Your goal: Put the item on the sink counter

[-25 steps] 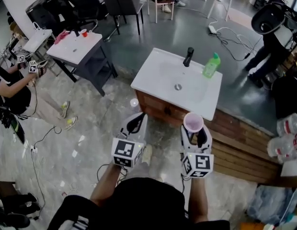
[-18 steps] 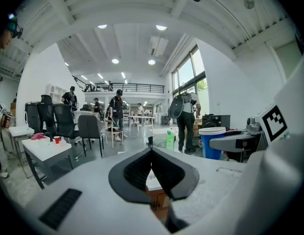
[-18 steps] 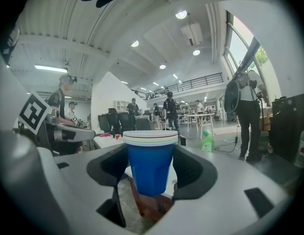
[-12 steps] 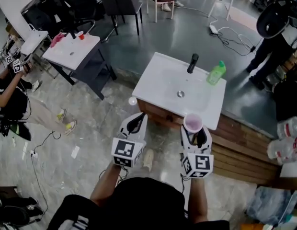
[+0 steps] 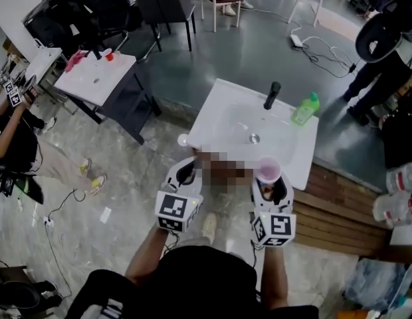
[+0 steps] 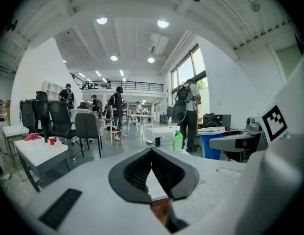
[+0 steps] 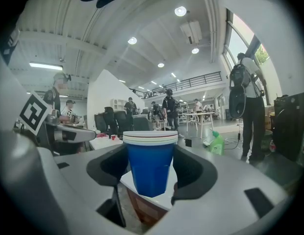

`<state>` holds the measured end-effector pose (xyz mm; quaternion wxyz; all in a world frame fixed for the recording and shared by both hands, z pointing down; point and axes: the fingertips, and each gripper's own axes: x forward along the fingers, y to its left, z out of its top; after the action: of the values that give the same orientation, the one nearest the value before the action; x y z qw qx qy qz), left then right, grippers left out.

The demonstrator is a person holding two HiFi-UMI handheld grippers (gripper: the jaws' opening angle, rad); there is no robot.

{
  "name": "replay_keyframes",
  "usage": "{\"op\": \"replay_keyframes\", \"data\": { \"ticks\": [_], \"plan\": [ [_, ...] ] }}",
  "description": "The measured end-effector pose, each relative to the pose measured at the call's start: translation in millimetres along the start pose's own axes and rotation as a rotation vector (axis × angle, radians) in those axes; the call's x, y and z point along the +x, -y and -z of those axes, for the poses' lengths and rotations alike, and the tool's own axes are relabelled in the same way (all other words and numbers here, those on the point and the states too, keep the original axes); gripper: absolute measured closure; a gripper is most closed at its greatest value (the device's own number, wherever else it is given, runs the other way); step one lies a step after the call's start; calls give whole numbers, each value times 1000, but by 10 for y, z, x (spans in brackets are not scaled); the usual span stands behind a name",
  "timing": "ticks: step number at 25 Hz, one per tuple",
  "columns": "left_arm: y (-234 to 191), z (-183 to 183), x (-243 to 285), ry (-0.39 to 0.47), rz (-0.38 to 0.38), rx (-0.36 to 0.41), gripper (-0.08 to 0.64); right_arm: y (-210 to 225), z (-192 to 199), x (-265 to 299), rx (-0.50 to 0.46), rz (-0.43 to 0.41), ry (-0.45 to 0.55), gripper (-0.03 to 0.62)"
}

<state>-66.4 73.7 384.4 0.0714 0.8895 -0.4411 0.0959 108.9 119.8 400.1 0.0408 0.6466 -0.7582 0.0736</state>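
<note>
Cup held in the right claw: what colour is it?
Blue cup, pale rim; right gripper view shows best.

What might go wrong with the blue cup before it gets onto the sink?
The blue cup is only pinched between the right tool's jaws, so it may slip out while being carried. If it is set too near the sink counter's front edge, it might tip onto the floor. Reaching far back might knock over the green bottle near the faucet.

Item count, work area
Grippers: two, the left gripper [image 5: 185, 172] and the right gripper [image 5: 268, 182]. Blue cup stack [image 7: 151, 165]: one. Sink counters: two, the near sink counter [image 5: 216, 121] and the far sink counter [image 5: 83, 80]. Green bottle [image 5: 306, 109]: one.
</note>
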Motion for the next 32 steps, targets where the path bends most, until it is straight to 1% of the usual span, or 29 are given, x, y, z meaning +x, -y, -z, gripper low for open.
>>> {"op": "replay_keyframes", "data": {
  "ticks": [12, 21, 26, 32],
  "plan": [
    [-465, -64, 249, 2, -12, -7, 558, -175, -99, 554, 0, -24, 2, 307],
    [-739, -55, 320, 12, -51, -15, 558, -290, -88, 866, -12, -67, 5, 307],
    [-838, -83, 360, 11, -75, -24, 558, -337, -142, 1050, -15, -95, 7, 307],
    [-980, -101, 511, 9, -106, -24, 558, -312, -130, 1321, -11, -126, 5, 307]
  ]
}}
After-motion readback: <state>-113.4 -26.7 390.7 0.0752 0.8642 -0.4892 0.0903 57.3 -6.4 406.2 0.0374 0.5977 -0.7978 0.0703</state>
